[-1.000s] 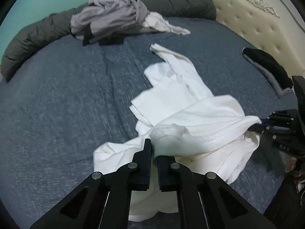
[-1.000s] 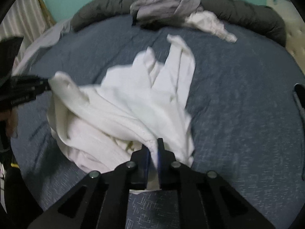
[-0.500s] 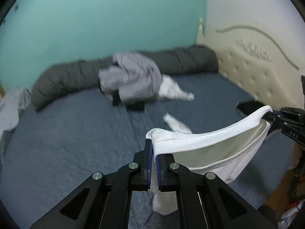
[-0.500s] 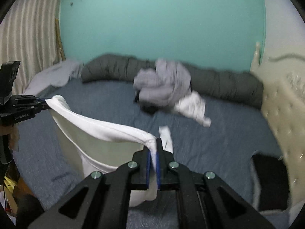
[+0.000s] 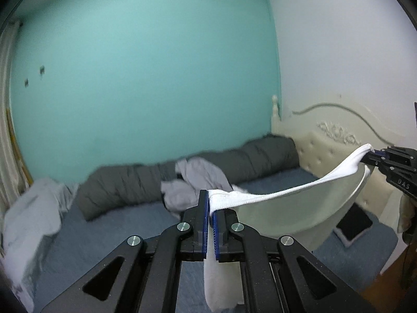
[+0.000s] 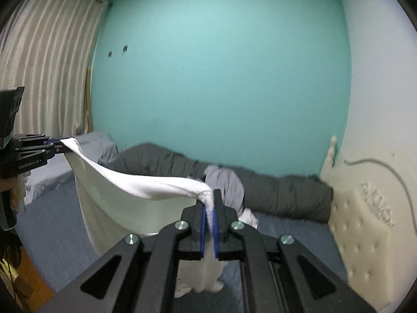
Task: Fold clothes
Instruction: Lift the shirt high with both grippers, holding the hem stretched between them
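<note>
Grip first: left gripper is clamped on one corner of the white garment, and right gripper is clamped on the other. Its hem spans between them with a slight sag, the body hanging above the blue bed. This looks like the lift-and-spread step. Next, I judge, it needs lowering flat onto bare bedding, clear of the grey clothes pile.
</note>
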`<state>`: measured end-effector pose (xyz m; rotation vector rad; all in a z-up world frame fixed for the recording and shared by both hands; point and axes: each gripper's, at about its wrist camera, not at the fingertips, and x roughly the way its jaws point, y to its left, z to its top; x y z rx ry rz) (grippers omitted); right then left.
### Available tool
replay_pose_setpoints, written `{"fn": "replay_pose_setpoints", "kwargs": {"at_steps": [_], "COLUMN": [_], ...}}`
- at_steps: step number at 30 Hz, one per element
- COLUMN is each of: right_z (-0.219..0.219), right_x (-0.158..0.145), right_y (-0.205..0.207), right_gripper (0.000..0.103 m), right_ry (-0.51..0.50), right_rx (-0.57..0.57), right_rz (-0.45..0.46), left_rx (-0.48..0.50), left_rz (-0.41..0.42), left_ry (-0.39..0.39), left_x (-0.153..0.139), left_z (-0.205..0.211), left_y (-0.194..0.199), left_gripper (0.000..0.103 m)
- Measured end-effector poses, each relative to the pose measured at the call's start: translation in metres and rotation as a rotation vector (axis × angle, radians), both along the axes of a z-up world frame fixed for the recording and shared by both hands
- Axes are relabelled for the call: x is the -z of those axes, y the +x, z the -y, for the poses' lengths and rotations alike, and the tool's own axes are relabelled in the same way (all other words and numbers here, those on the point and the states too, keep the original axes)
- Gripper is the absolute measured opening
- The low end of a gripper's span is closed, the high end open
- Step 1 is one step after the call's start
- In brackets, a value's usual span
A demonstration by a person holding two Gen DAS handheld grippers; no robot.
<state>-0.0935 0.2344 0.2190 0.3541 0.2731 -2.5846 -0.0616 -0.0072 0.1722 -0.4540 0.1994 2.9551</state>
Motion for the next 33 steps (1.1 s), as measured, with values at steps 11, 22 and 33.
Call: {"fn": "replay_pose_setpoints", "kwargs": {"at_steps": [11, 22, 33], "right_z": [-0.001, -0.017, -0.025], "right_x": [-0.097, -0.095, -0.097], "right_y": [0.048, 0.09, 0.113], "right_gripper": [0.004, 0.004, 0.004], "right_ry": [-0.017, -0.017, -0.041], "right_rx": [-0.018, -0.096, -0.126], "right_rz": [-0.119, -0.113, -0.125], "left_rx": [-0.031, -0.024, -0.02], "left_rz": [-0.131, -0.155, -0.169], "left_ry": [-0.008, -0.03, -0.05], "left_x": [-0.096, -0.098, -0.091], "left_z": [0.002, 0.002, -0.003], "left_y": [0.062, 0.113, 0.154], "left_gripper": [0.003, 0.003, 0.003]}}
